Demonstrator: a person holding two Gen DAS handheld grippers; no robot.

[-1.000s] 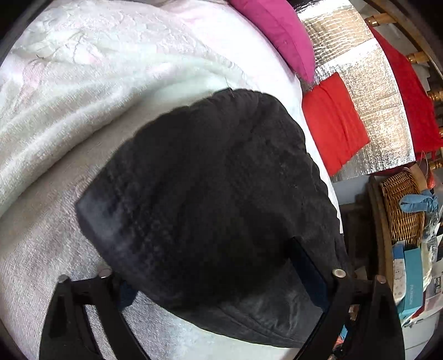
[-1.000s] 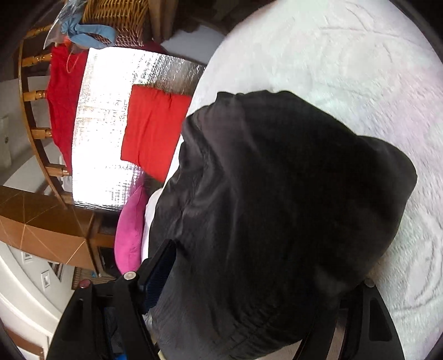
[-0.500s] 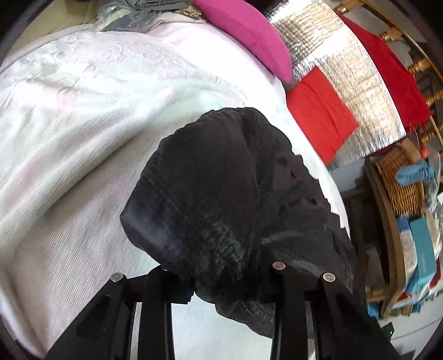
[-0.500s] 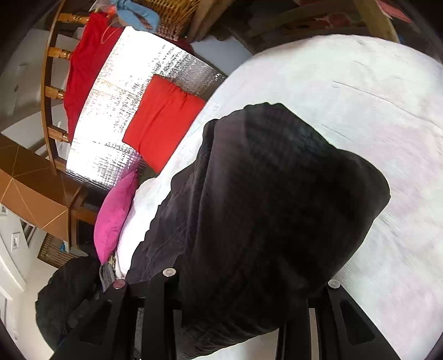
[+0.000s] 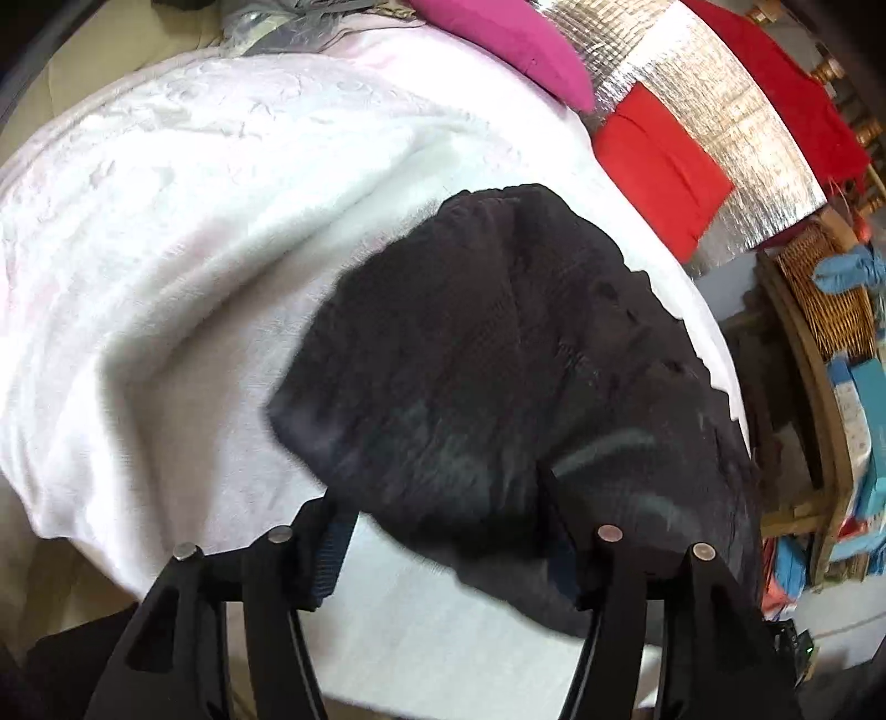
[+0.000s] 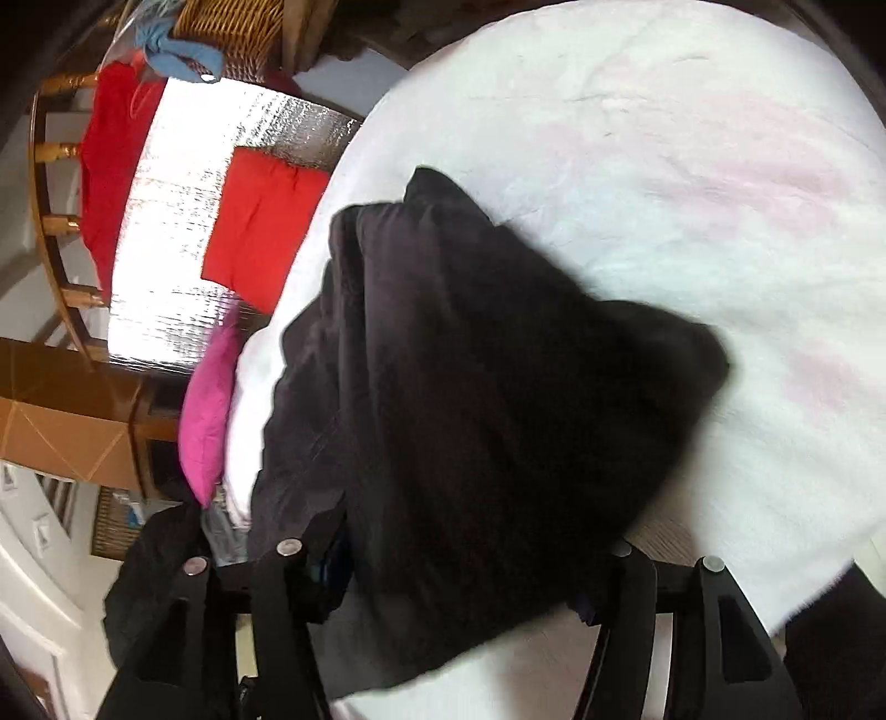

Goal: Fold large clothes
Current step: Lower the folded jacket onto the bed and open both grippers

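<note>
A black garment (image 5: 498,376) lies in a folded bundle on a white bedspread (image 5: 183,232); it also shows in the right wrist view (image 6: 487,421). My left gripper (image 5: 448,531) has its jaws apart, one finger on each side of the bundle's near edge, and the cloth drapes over the gap. My right gripper (image 6: 470,554) also has its jaws apart at the other side of the bundle, and the cloth hides its fingertips. The bedspread (image 6: 692,166) lies beyond.
A pink pillow (image 5: 515,39), a red pillow (image 5: 659,160) and a silver foil sheet (image 5: 714,111) lie at the bed's head. A wicker basket (image 5: 830,299) and shelves stand past the bed's edge. A dark cloth heap (image 6: 149,570) lies beside the bed.
Both grippers' jaws were wide a second ago, narrowed half a second ago, and stand wider again now. Both have backed away a little, and the bundle has settled lower on the bed.
</note>
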